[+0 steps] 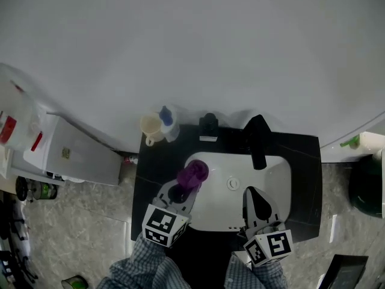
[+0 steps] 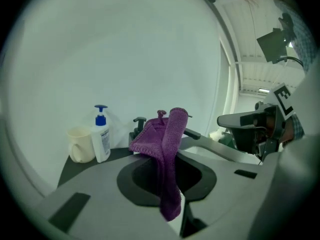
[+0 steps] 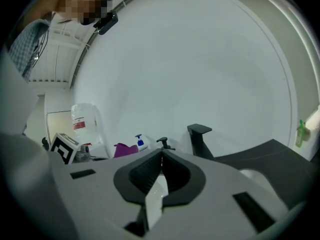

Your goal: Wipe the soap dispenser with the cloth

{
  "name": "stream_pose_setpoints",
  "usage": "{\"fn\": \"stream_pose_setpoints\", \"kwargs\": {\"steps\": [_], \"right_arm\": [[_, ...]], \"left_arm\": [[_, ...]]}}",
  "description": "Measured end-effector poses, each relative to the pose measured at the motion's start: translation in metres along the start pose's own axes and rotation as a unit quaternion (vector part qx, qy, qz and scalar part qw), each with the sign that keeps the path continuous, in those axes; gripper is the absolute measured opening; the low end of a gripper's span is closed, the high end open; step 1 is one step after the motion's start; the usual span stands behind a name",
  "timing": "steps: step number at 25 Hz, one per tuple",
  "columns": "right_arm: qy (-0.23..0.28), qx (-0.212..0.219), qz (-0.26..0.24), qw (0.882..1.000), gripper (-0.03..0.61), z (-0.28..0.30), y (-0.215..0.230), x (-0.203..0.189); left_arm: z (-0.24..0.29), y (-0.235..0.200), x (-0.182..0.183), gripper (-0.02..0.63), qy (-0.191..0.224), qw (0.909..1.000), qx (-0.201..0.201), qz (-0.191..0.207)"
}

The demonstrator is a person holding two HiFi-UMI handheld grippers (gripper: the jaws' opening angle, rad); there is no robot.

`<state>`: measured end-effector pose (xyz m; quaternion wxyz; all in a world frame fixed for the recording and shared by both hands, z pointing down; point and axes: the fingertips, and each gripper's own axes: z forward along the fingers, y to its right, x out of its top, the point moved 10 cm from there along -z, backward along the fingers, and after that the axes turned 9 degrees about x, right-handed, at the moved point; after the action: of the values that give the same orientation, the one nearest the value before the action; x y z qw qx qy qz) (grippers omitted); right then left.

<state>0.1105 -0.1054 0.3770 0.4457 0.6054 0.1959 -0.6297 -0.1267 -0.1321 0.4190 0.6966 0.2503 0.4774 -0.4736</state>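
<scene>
The soap dispenser (image 1: 166,121), a white bottle with a blue pump, stands at the back left of the black countertop (image 1: 301,179), beside a cream mug (image 1: 150,127). My left gripper (image 1: 187,183) hovers over the left part of the white sink (image 1: 274,179), shut on a purple cloth (image 1: 193,173). In the left gripper view the cloth (image 2: 167,154) drapes over the jaws of the left gripper (image 2: 169,134), with the dispenser (image 2: 101,135) and mug (image 2: 81,145) ahead to the left. My right gripper (image 1: 257,194) is shut and empty over the sink's right part. The right gripper (image 3: 161,153) view shows the dispenser (image 3: 140,142) far off.
A tall black faucet (image 1: 258,140) rises behind the sink, and a small black fixture (image 1: 209,127) stands at the counter's back middle. A white wall runs close behind. A water jug (image 3: 85,124) and a white cabinet (image 1: 78,152) stand left of the counter, a green bin (image 1: 366,185) right.
</scene>
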Motion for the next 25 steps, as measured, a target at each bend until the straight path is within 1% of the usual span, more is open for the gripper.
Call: {"fn": "stream_pose_setpoints", "kwargs": {"steps": [4, 8, 13, 21, 25], "right_arm": [[0.008, -0.004, 0.000, 1.000, 0.018, -0.005, -0.018, -0.005], [0.017, -0.013, -0.004, 1.000, 0.018, -0.014, -0.033, -0.008], [0.021, -0.020, -0.007, 1.000, 0.018, -0.029, -0.050, -0.008], [0.035, 0.003, -0.029, 0.999, 0.018, -0.054, -0.063, 0.004], [0.037, 0.015, -0.033, 0.999, 0.018, -0.078, -0.071, 0.002]], "left_arm": [[-0.032, -0.005, 0.000, 0.057, 0.015, 0.9998, -0.003, 0.015], [-0.051, -0.007, -0.001, 0.057, 0.026, 0.9997, -0.005, -0.002], [-0.070, -0.001, -0.002, 0.057, 0.035, 0.9993, -0.017, 0.001], [-0.104, 0.022, 0.000, 0.057, 0.055, 0.9985, -0.008, 0.000], [-0.128, 0.042, -0.002, 0.057, 0.068, 0.9976, 0.007, 0.003]]}}
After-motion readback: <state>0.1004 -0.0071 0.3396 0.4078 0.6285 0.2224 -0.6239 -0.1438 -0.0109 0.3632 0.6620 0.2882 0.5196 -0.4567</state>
